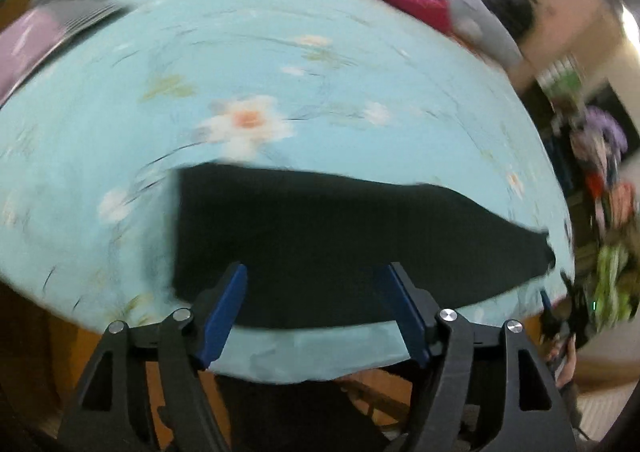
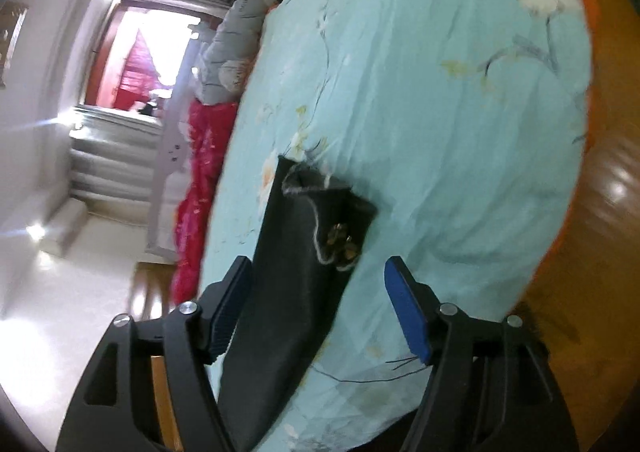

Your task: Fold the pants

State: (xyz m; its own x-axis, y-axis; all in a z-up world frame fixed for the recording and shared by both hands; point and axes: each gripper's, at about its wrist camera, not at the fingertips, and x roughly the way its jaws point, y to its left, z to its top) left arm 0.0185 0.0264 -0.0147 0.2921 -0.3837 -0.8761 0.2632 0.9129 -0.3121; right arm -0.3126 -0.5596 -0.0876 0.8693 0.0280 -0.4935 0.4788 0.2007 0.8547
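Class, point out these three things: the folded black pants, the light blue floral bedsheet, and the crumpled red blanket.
folded black pants (image 1: 340,244): left wrist view, middle of the fabric.
light blue floral bedsheet (image 2: 440,132): right wrist view, bare patch.
crumpled red blanket (image 2: 200,172): right wrist view, middle folds.

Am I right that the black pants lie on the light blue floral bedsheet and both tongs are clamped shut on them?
Not quite. The black pants do lie on the light blue floral bedsheet, but both the left tongs and the right tongs stand open, gripping nothing, as each wrist view shows.
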